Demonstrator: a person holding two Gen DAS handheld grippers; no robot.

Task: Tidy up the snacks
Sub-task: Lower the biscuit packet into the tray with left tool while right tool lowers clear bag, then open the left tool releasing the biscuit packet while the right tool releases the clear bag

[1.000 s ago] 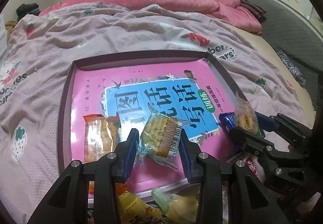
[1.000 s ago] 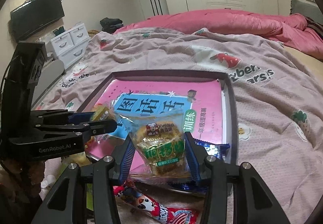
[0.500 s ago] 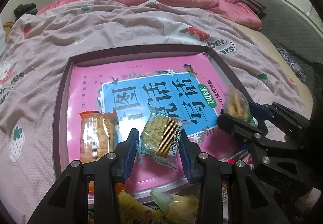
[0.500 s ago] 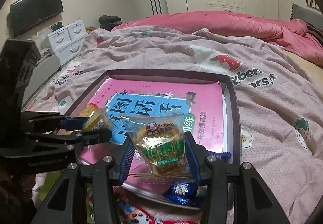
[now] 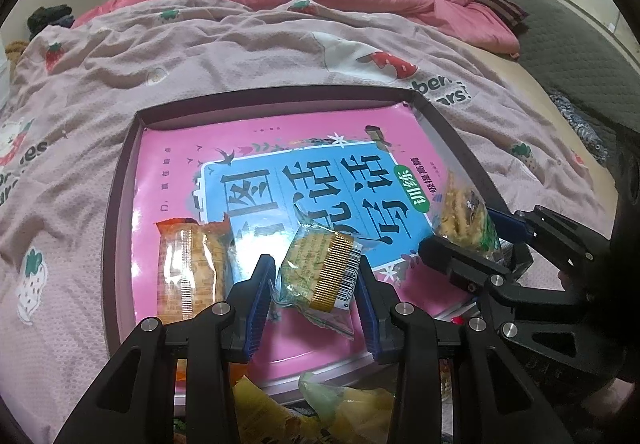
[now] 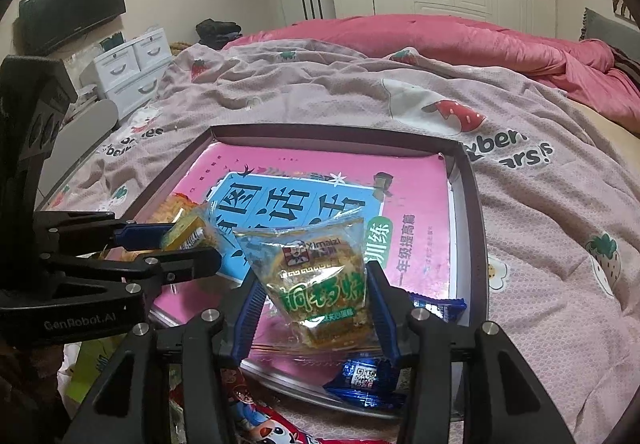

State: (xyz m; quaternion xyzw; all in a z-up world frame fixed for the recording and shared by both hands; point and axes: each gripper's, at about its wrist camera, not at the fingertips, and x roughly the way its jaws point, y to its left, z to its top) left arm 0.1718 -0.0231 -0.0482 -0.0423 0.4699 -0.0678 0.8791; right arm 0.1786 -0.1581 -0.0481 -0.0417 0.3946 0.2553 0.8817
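Over that second my right tongs crept in from the tray's right edge, as my left wrist camera showed, carrying their clear packet of noodle-like crisps over the right side of the pink-and-blue book that lined the dark tray on the bed. My left tongs barely shifted. They stayed partly closed, both blue pads pressed on the small biscuit packet with the gold barcode strip, held tilted just above the book's lower middle. An orange-wrapped cracker pack already lay on the book just left of it, and yellow and green wrappers sat outside the tray's near rim.

From my right wrist camera, the right tongs were likewise partly closed on the green-labelled Ximaizi packet, upright between the pads, above the near right part of the book. The view had tilted a little, so the tray's near rim and the blue wrappers by it, one with a QR code, sat higher in it. My left tongs reached in from the left, gripping their packet over the book's left side.

I judged both packets were over the tray and ready to be lowered and let go beside the cracker pack; the loose wrappers outside the rim still needed collecting.
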